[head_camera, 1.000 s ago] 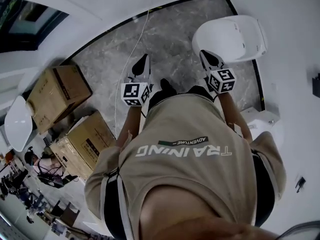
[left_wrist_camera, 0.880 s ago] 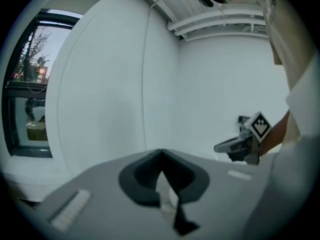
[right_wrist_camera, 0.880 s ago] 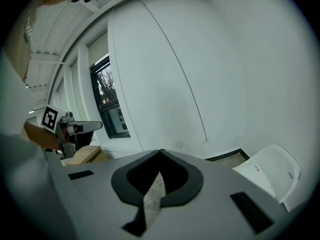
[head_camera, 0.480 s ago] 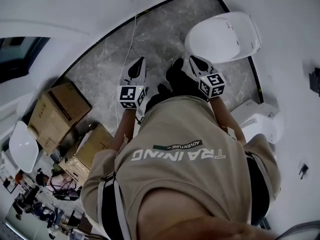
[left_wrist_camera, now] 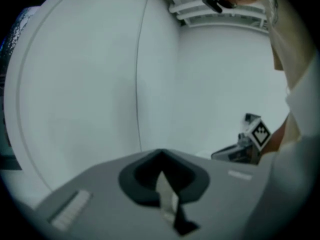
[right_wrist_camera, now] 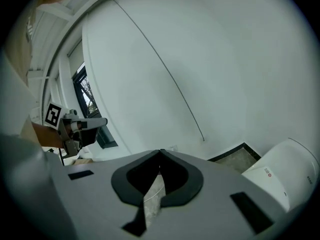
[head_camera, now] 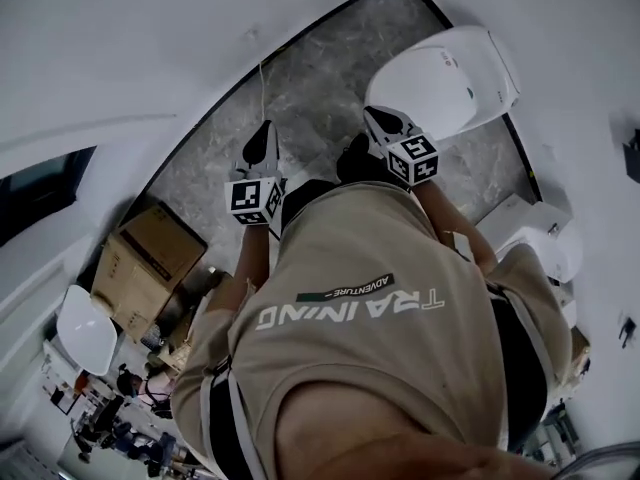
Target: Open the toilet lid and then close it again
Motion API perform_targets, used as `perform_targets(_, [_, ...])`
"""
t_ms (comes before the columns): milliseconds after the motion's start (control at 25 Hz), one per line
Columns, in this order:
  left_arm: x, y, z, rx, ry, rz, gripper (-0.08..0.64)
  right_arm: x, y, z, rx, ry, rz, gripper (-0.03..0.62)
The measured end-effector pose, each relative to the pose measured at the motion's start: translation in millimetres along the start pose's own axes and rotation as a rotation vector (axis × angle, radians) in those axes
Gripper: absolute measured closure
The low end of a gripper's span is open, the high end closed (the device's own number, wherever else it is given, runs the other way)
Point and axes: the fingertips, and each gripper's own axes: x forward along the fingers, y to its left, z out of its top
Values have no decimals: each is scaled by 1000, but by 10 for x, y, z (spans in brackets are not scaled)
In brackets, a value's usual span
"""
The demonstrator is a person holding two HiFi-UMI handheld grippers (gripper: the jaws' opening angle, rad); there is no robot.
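The white toilet [head_camera: 445, 78] stands at the upper right of the head view with its lid down; its side also shows at the right edge of the right gripper view as the toilet [right_wrist_camera: 285, 176]. My right gripper [head_camera: 372, 114] is shut and empty, its tip just short of the toilet's near rim. My left gripper [head_camera: 266, 128] is shut and empty too, over the grey marble floor [head_camera: 300, 78] to the left of the toilet. In the left gripper view the shut left gripper [left_wrist_camera: 160, 156] faces a white wall. The right gripper [right_wrist_camera: 160, 156] points at the wall and floor corner.
Cardboard boxes [head_camera: 150, 263] sit at the lower left, with a white oval lid-like piece [head_camera: 85, 330] beside them. Another white fixture [head_camera: 545, 243] stands at the right, behind the toilet's side. A thin white cable [head_camera: 262, 83] runs down the wall onto the floor.
Both grippers have moved forward toward the toilet with the person. The right gripper's tip is now close to the toilet's rim. The boxes have slid back toward the lower left.
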Motion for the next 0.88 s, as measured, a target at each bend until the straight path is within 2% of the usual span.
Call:
perform_targets(120, [393,-29,152,-17,0,-71,557,12,-122,0,-25,14,-24,580])
perform_targets(240, [725,-62,270,31,29,-167,557,-14,-209,-23,-31,22,-64,580])
perform_targets(320, [962,-82,301,47,50,-239,557,-33,-330,-39,6,19,-113,580])
perform_targets(600, [1590,-143,287,136,121,-504,557,-330,-640,29,151,-65,-446,580])
perform_targets(760, [1856,-379,371,254,120,-709,557,-461,-720,111,224,-138,-624,580])
perform_targets(880, [1984,-618,399,262,114,-841,557,-617,-701,125,254,-173,-734,580])
